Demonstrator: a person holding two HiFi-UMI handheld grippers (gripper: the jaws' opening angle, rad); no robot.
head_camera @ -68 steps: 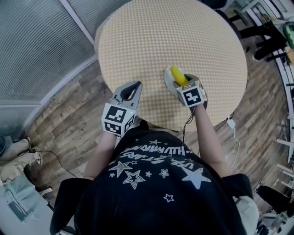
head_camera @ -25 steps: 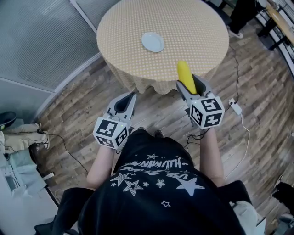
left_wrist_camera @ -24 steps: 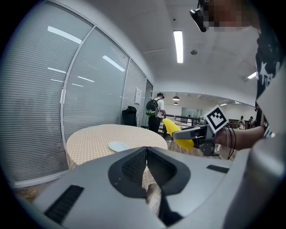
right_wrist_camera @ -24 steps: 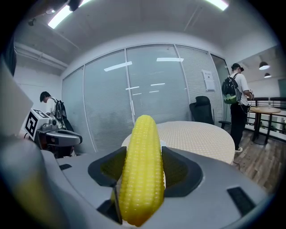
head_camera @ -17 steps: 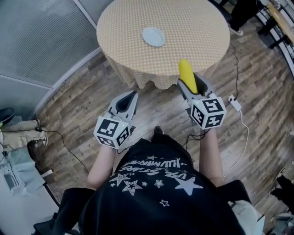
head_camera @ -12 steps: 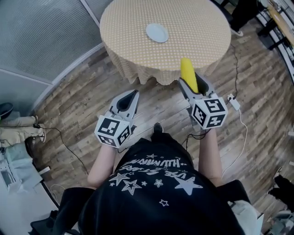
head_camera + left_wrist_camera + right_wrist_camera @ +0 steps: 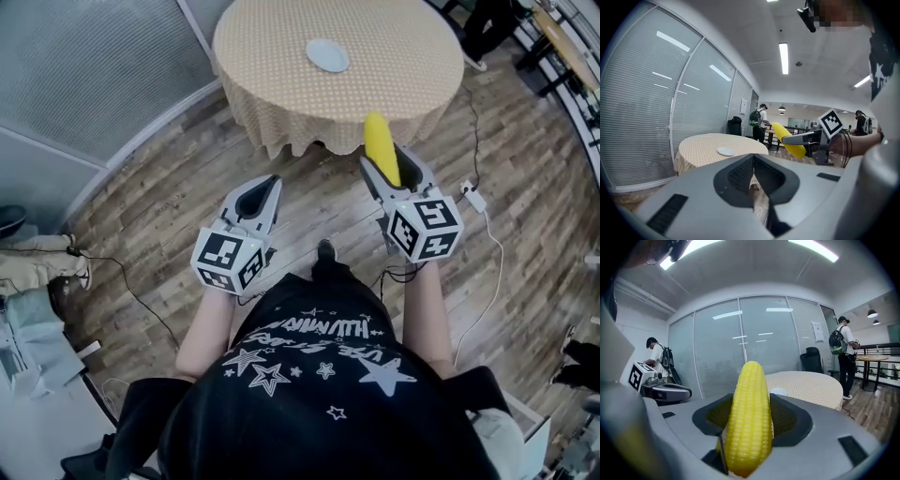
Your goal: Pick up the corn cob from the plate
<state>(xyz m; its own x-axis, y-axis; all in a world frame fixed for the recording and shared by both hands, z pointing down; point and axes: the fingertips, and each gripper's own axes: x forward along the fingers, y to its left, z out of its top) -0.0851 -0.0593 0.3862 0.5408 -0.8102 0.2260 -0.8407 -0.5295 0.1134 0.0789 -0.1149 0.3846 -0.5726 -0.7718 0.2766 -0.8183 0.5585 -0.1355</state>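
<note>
Corn cob [image 7: 380, 148] stands pinched between the jaws of the right gripper [image 7: 386, 164], its tip poking up and forward past them. That gripper's own camera shows the yellow kernels squeezed from both sides. The left gripper [image 7: 265, 186], level with it and off to its left, has its jaws pressed together on nothing. Out ahead of both grippers, well apart from them, is the round table [image 7: 412, 66] with its dotted cloth. The white plate [image 7: 327, 55] sits on it, ahead of the gap between the two grippers. A few seconds back the right gripper was down at that plate over the table. Since then the person has backed away, and in the last half second the table has slid a bit further off, so both grippers now hang over the wooden floor [image 7: 159, 216].
</note>
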